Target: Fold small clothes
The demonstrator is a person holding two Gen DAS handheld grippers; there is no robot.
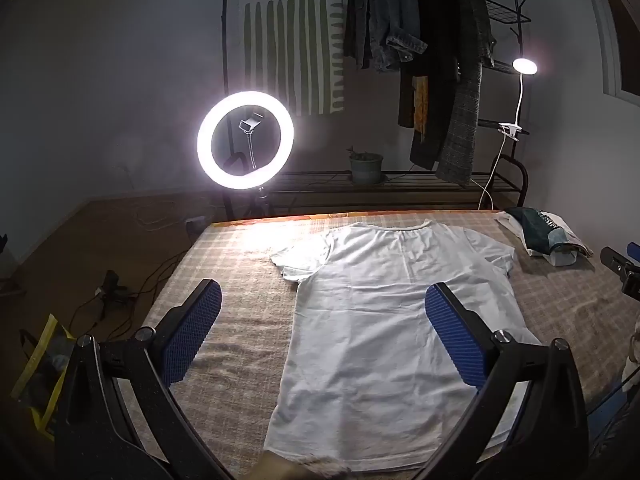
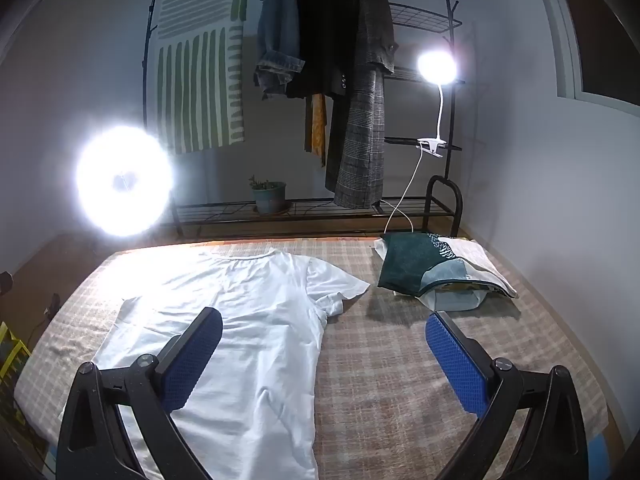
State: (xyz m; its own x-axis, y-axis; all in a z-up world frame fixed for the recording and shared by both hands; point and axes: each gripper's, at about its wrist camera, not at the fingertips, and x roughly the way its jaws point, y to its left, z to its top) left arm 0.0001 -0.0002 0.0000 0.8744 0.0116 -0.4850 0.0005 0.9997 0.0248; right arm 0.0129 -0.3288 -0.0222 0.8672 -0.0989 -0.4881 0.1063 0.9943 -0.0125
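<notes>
white t-shirt flat on the bed, both grippers empty

spread face-down on the checked bed [image 1: 248,320]: white t-shirt [image 1: 384,320], collar toward the clothes rack [image 2: 424,20], sleeves out. hovering above the shirt's lower half: left gripper [image 1: 322,330], jaws wide apart, holding nothing. over the shirt's right edge: right gripper [image 2: 324,354], jaws equally wide, empty. just right of the shirt's sleeve: patterned pillow [image 2: 436,264].

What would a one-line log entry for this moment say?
stage: before first fold | white T-shirt: spread flat on bed | left gripper: open, above shirt | right gripper: open, holding nothing
</notes>
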